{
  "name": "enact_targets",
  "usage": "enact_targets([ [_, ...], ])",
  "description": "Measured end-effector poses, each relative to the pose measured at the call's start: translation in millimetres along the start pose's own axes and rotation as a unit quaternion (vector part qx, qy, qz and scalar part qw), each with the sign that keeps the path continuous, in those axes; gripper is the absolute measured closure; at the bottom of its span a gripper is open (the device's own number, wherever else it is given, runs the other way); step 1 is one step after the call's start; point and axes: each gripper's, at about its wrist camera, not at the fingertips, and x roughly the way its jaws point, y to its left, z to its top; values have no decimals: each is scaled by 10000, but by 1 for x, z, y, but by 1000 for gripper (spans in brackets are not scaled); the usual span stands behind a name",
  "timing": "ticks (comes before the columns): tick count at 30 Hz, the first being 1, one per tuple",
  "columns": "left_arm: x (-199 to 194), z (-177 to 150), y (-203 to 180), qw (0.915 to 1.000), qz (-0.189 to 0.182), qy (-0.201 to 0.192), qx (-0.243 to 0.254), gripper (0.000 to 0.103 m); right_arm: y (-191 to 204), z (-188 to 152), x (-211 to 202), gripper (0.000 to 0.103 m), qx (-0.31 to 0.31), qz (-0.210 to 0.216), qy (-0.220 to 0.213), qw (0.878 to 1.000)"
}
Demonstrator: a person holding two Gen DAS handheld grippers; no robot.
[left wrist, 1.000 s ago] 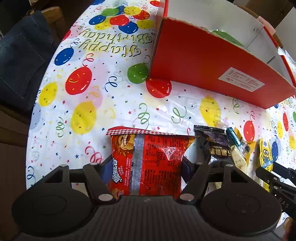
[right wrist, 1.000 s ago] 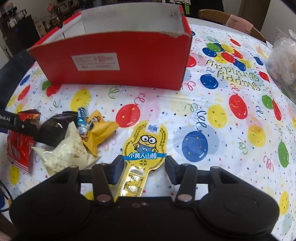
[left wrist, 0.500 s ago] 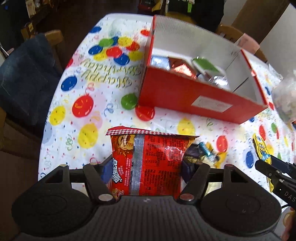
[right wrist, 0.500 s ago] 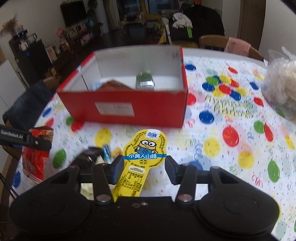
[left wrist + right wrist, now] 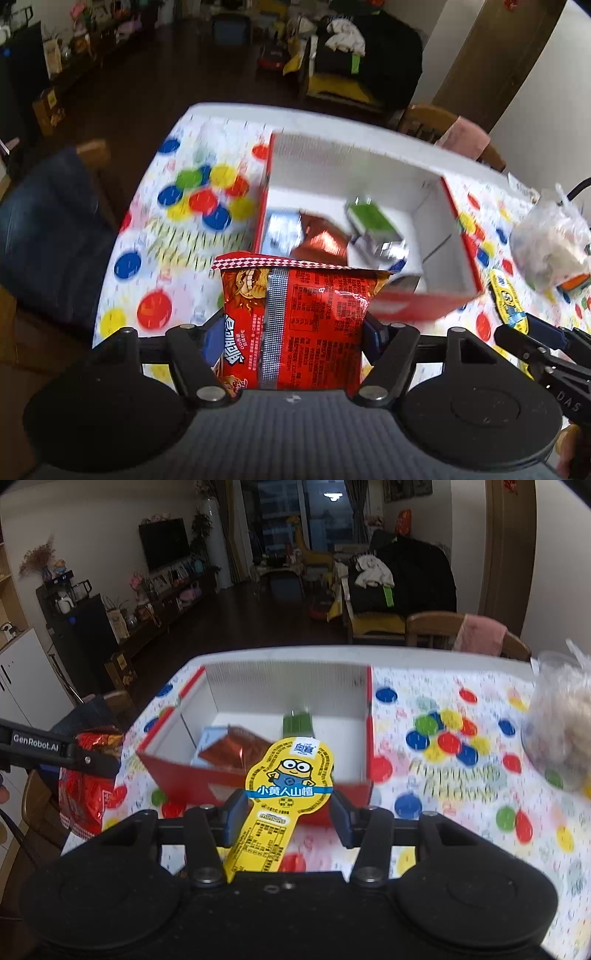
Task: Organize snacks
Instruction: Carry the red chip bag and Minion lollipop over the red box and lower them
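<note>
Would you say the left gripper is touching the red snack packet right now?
Touching. The left wrist view shows the left gripper with both blue pads pressed against the sides of the red snack packet, holding it clear above the table.

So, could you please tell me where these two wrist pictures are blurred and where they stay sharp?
Left wrist view: the tablecloth and the red box are smeared by motion, while the red snack bag in the left claw is crisp. Right wrist view: the tablecloth is soft too, the yellow Minion packet is sharp, and the room behind is dim.
</note>
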Motion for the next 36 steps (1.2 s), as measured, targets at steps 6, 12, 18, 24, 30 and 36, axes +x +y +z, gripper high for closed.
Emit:
enact_targets([
  [6, -2, 30, -17, 9996, 60, -229, 171, 33, -1, 26, 9, 56, -127, 35, -152, 9998],
  [12, 7, 56, -32, 9992, 82, -281, 282, 33, -11, 47, 28, 56, -71, 98, -137, 9998],
  [18, 28, 76, -46, 9985, 256, -218, 424, 33, -17, 64, 49, 56, -143, 88, -59, 9998],
  [24, 53, 96, -54, 9976, 443, -98, 531, 33, -19, 78, 72, 56, -359, 66, 32, 9993],
  [30, 87, 111, -56, 9960, 654, 131, 589, 33, -19, 91, 101, 56, -496, 130, 186, 9985],
  [36, 121, 120, -60, 9939, 789, 392, 656, 33, -16, 99, 137, 56, -676, 241, 437, 9965],
])
